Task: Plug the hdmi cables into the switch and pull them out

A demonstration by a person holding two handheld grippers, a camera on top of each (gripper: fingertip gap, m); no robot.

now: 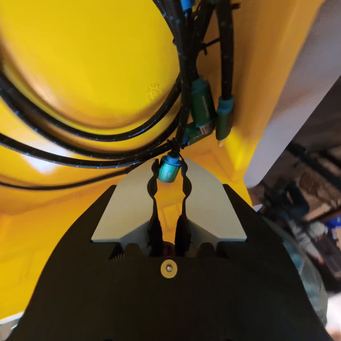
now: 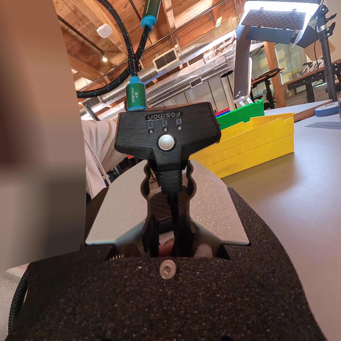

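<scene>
In the left wrist view my left gripper reaches into a yellow bin. Its tips are closed on a teal-green HDMI plug at the end of a black braided cable. Three more green plugs lie just beyond it among coiled cables. In the right wrist view my right gripper is shut on the ribbed neck of the black HDMI switch and holds it upright above the table. One green HDMI plug sits in the switch's far left port. Another plug hangs above it.
A yellow bin and a green bin stand on the grey table to the right of the switch. A blue tape roll and a light on a stand are farther right. A white sleeve is at the left.
</scene>
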